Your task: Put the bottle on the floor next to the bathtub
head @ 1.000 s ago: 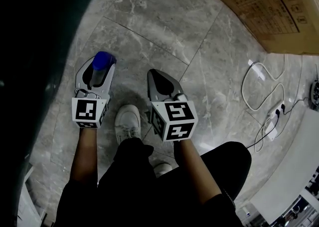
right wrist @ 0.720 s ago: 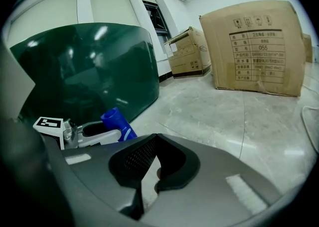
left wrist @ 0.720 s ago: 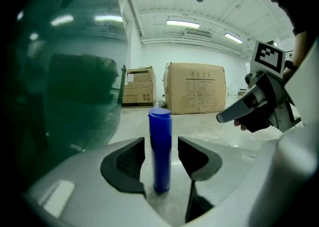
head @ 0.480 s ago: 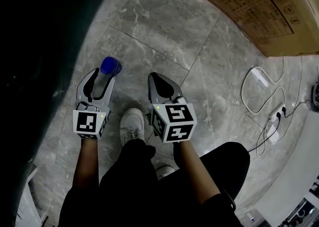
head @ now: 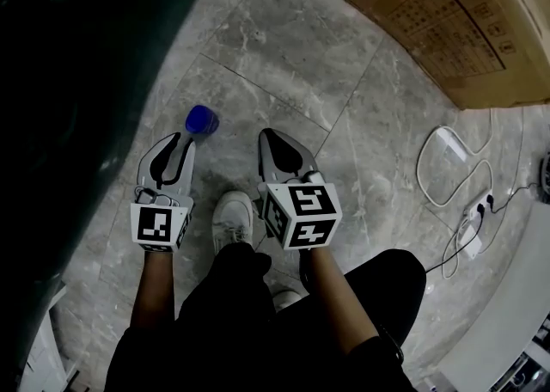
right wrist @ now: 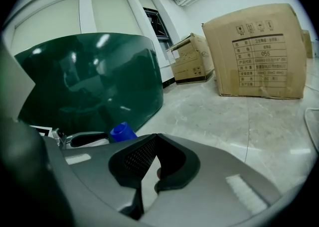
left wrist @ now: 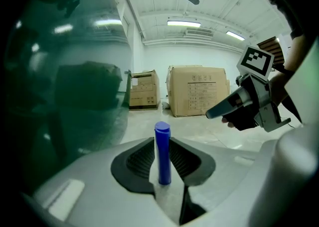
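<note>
The left gripper (head: 181,141) has its jaws slightly apart, holding nothing. The blue bottle (head: 202,119) stands upright on the marble floor (head: 284,38) just past its tips, near the dark green bathtub (head: 77,81). The right gripper (head: 273,137) has its jaws together and empty.

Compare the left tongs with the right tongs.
The left tongs stand apart; the right tongs are closed, tips touching. The left tongs frame the upright blue bottle just ahead of them; the right tongs hold nothing. The left tongs are nearer the dark green bathtub than the right tongs. Both are grey with black ribbed pads.
</note>
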{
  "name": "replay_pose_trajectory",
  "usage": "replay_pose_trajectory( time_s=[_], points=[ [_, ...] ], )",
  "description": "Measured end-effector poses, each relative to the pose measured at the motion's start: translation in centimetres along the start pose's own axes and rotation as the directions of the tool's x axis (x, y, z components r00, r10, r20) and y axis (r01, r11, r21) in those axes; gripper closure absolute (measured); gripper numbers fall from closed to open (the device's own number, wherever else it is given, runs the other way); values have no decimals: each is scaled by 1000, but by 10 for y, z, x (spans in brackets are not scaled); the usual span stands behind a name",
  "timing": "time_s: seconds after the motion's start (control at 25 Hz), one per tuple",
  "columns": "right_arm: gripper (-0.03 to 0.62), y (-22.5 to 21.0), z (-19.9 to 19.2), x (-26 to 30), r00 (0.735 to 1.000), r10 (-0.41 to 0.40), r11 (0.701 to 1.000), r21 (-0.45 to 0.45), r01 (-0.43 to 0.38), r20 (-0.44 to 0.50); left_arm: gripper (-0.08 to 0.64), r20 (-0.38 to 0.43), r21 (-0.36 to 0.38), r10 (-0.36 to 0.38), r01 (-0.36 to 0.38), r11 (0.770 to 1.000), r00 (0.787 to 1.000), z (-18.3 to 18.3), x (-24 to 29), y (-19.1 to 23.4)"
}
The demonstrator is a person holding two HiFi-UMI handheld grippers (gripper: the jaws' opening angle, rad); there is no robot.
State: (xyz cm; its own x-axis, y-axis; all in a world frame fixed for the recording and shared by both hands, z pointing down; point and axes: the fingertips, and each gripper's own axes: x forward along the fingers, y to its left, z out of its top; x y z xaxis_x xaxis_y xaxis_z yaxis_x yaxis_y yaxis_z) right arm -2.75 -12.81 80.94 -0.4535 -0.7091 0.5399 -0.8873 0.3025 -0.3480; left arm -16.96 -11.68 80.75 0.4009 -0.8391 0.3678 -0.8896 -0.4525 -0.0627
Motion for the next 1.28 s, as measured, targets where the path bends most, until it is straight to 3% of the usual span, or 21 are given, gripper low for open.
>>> replay_pose_trajectory(
  time_s=[0.24,0.68,1.28],
  points=[
    [566,0,4,-8,1000,0,1000,7,0,18,558,-7,-18,15,-15,1000,1000,0,-9,-5],
    [566,10,26,-17,998,18,1000,4,-18,65,558,-3,-20,1,-1,1000,1000,29,-7,-8],
    [569,34,113,-45,987,25,997,-83,-12,160,558,-30,-36,-21,20,999,999,104,-8,6]
  ],
)
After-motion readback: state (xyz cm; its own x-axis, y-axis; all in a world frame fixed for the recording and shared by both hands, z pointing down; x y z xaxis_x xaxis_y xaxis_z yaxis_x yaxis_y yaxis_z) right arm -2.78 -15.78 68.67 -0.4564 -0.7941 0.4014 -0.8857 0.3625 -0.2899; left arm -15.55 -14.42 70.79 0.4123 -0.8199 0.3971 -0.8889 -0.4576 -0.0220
